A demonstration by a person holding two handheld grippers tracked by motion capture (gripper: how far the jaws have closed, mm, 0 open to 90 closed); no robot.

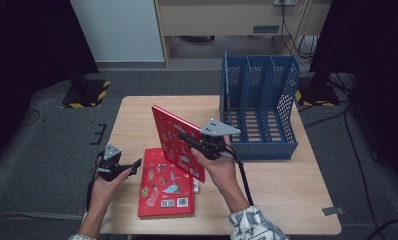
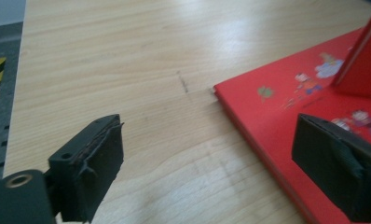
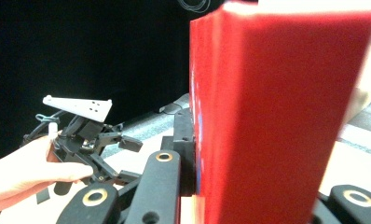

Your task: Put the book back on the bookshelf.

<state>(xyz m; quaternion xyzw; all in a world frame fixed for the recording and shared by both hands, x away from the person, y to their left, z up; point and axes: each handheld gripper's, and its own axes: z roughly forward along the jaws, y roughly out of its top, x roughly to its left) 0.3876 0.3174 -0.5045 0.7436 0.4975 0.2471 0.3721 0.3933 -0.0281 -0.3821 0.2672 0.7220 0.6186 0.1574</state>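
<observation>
My right gripper is shut on a red picture book and holds it up on edge, tilted, above the table's middle. In the right gripper view this book stands between the jaws of my right gripper. A second red picture book lies flat near the front edge. My left gripper hovers low at that book's left edge, open with nothing between its pads. In the left gripper view, one pad is over bare wood and the other over the flat book.
A blue perforated file rack with three slots stands at the back right of the wooden table. Bare wood lies left of the flat book. A black and yellow floor base sits beyond the table's left corner.
</observation>
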